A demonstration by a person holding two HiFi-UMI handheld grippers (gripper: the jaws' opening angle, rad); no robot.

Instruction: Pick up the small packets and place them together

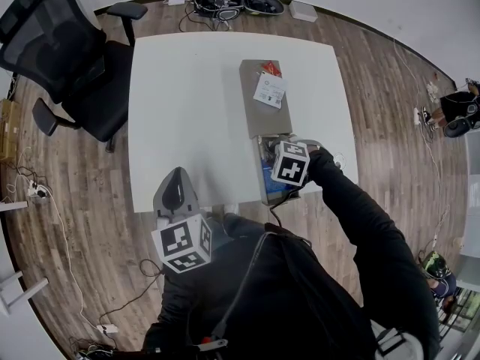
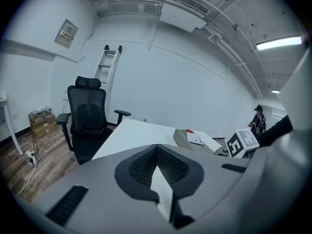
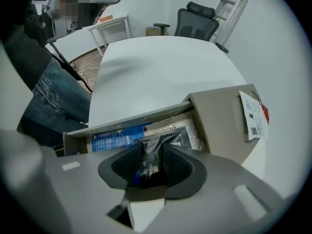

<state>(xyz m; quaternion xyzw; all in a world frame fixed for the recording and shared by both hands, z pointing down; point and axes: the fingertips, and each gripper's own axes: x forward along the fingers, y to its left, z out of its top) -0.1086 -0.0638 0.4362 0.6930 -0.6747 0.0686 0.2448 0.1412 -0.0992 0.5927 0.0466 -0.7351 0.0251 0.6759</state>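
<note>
Black packet (image 3: pixel 152 158), print unreadable, pinched in right tongs (image 3: pixel 153 150); left tongs (image 2: pixel 156 156) closed, empty.

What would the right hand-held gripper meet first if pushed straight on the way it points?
The dark packet pinched between its jaws, inside the open box; depth below is unclear.
</note>
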